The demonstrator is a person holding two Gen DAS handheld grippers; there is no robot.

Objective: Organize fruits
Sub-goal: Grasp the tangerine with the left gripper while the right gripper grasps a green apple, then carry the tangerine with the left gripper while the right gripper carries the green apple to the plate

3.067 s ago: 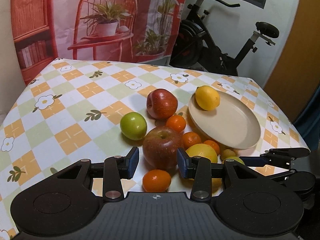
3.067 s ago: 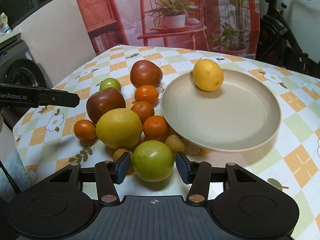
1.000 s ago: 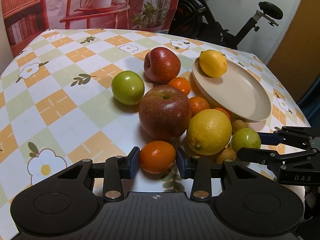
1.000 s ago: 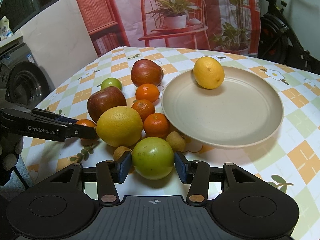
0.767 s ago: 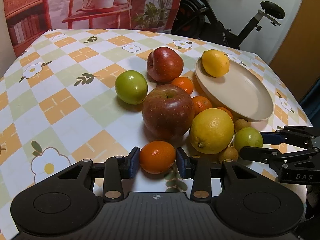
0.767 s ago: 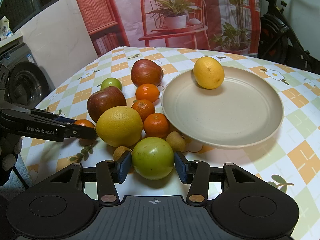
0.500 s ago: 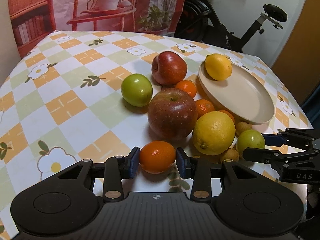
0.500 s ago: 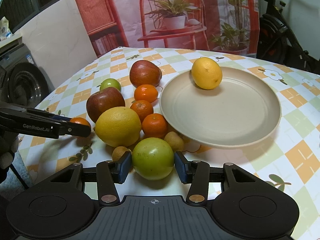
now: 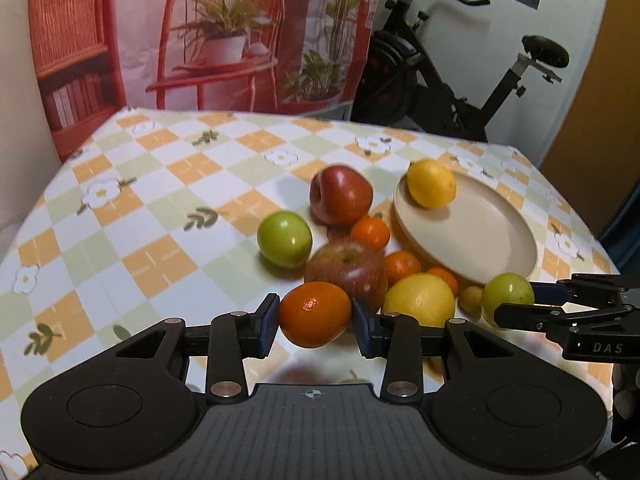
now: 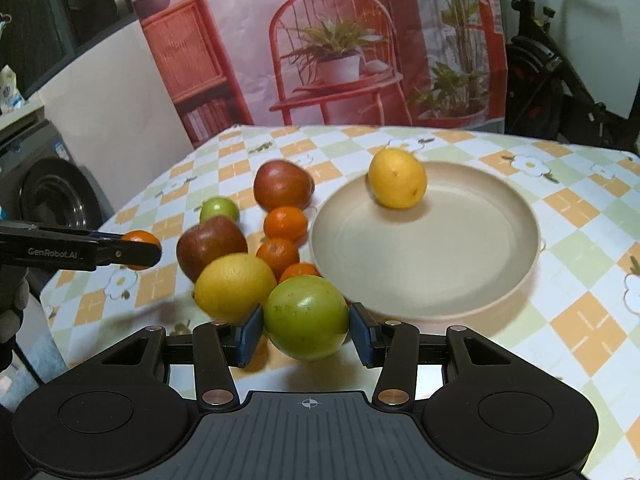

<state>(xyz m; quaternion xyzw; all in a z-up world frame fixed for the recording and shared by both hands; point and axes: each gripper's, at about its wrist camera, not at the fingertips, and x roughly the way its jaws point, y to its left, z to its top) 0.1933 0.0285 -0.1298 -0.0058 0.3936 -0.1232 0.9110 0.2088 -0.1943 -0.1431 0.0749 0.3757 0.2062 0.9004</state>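
Note:
My left gripper (image 9: 315, 320) is shut on an orange tangerine (image 9: 315, 314) and holds it lifted above the table. My right gripper (image 10: 306, 333) is shut on a green apple (image 10: 306, 317), also lifted, just in front of the beige plate (image 10: 480, 280). One lemon (image 10: 397, 179) lies on the plate's far side. A big yellow lemon (image 10: 234, 287), two red apples (image 10: 211, 243) (image 10: 283, 185), a second green apple (image 10: 219, 209) and several tangerines (image 10: 285, 222) cluster left of the plate. The right gripper with its apple also shows in the left wrist view (image 9: 507, 300).
The checked tablecloth (image 9: 160, 220) covers the table. An exercise bike (image 9: 460, 92) stands behind the table's far right side. A printed backdrop (image 10: 340, 40) hangs behind. A washing machine (image 10: 52, 192) stands left of the table.
Both grippers have risen from the table, each carrying its fruit: the left with the tangerine, the right with the green apple. The other fruits stay in place.

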